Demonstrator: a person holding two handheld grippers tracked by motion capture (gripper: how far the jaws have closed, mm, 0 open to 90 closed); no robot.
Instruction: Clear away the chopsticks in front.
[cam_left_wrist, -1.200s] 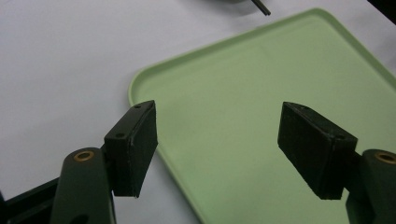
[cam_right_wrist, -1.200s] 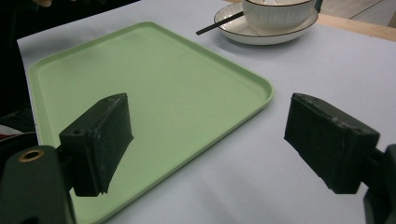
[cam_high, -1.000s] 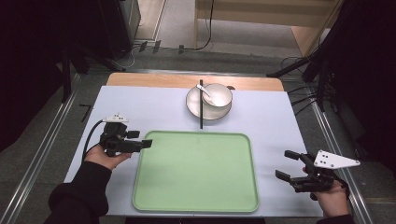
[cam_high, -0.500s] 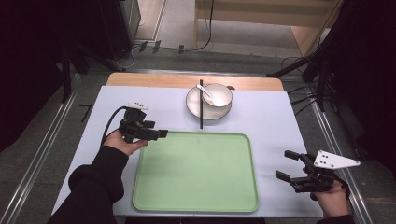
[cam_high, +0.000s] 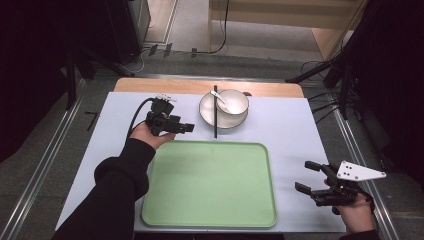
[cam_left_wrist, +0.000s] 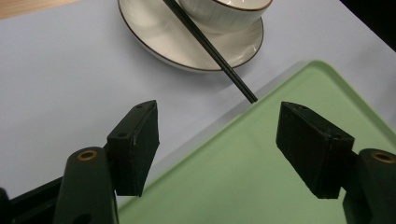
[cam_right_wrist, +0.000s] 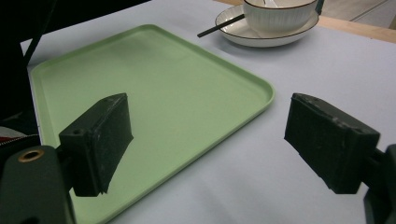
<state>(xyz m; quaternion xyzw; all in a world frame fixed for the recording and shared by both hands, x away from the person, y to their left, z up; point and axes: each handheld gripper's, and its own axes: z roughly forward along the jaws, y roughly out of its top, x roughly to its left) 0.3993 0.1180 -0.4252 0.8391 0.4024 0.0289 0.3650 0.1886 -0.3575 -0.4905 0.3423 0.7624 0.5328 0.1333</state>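
Observation:
A white bowl (cam_high: 232, 101) with a spoon (cam_high: 218, 96) in it sits on a white saucer (cam_high: 207, 112) at the back of the mat. A black chopstick (cam_high: 215, 117) lies across the saucer's left side, its near tip close to the green tray (cam_high: 210, 185). My left gripper (cam_high: 189, 127) hovers by the tray's far left corner and points toward the saucer. It is open, its jaws have just been closing slightly, and nothing is between them (cam_left_wrist: 217, 140). My right gripper (cam_high: 303, 176) rests open and empty right of the tray (cam_right_wrist: 154, 84).
A pale blue mat (cam_high: 300, 130) covers the wooden table (cam_high: 150, 85). Metal rails run along both sides of the table. Cables and dark stands lie on the floor beyond the far edge.
My left gripper has moved from the tray's left side toward the back and right, closer to the saucer and chopstick. The right gripper has stayed put.

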